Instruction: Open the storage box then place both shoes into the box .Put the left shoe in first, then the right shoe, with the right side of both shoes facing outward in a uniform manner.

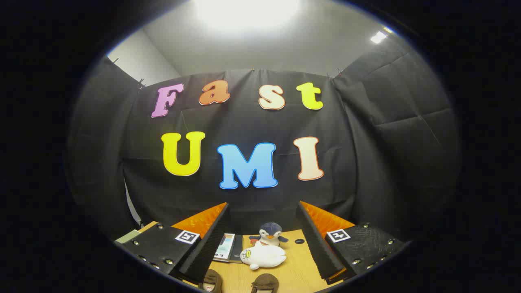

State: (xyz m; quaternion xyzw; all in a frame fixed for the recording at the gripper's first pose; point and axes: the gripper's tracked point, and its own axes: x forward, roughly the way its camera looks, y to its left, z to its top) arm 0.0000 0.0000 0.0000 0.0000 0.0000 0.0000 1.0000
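On the wooden table [293, 272], by the white seal toy [262, 256]:
Gripper [262, 238]: fingers spread wide, holding nothing, raised above the table.
Seal toy: lies between the fingers.
Penguin toy [269, 232]: just behind the seal, touching it.
Shoes: two brown ones, left [211, 281] and right [264, 283], nearer than the seal, side by side.
Booklet [224, 247]: flat, left of the seal.

Two brown shoes [238, 282] at six o'clock are cut off; just their tops peek out between the fingers.
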